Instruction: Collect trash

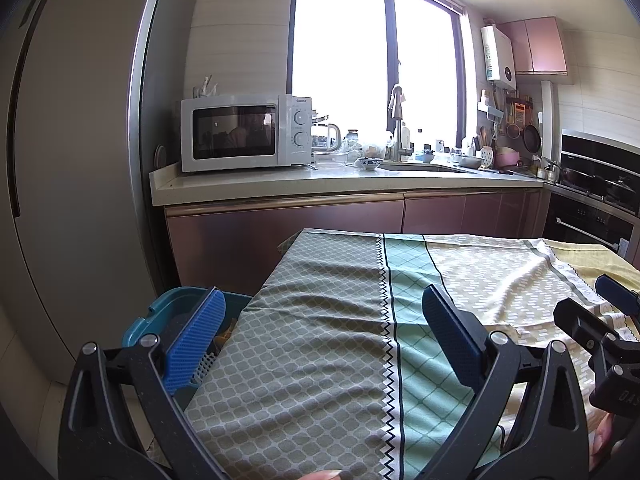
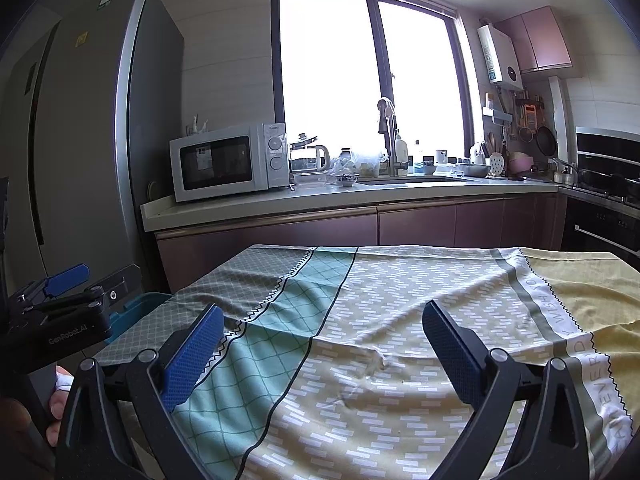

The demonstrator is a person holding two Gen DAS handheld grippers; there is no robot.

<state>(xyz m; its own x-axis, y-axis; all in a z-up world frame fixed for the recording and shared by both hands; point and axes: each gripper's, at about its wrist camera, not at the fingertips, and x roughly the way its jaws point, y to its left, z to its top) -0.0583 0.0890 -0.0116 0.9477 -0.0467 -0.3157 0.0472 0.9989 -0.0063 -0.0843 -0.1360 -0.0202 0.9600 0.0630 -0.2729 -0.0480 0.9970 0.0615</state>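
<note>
**Both grippers spread wide over the tablecloth, teal bin at the table's left edge**

Your left gripper (image 1: 320, 344) hangs above the tablecloth (image 1: 304, 360) with its blue-padded fingers (image 1: 196, 344) well apart and nothing between them. Your right gripper (image 2: 322, 354) is the same: fingers wide apart, empty, over the cream and green part of the cloth.

Readable writing first. In the right wrist view, the body of your left gripper carries white lettering, "GenRobot.AI". The grey band of the tablecloth shows "WISH YO" and, lower down, letters that look like "EVERYD"; the rest is cut off by folds. In the left wrist view, your right gripper shows "DAS" at the frame edge. The microwave (image 1: 244, 132) has a small brand name above its two dials, too small for you to read with confidence. The fridge (image 2: 80, 140) wears a yellow sticker and a green label, both illegible.

The trash container is the teal bin (image 1: 160, 320), standing beside the table's left edge, just past your left finger. Something brownish and a white lattice-like piece show inside it, but you cannot tell what they are. No loose trash is distinguishable on the cloth; a small wrinkle sits near the middle.

On the counter (image 2: 280, 200), a glass kettle (image 2: 310, 158) and a patterned bowl (image 2: 347, 179) sit between the microwave and the sink (image 2: 412, 179).
</note>
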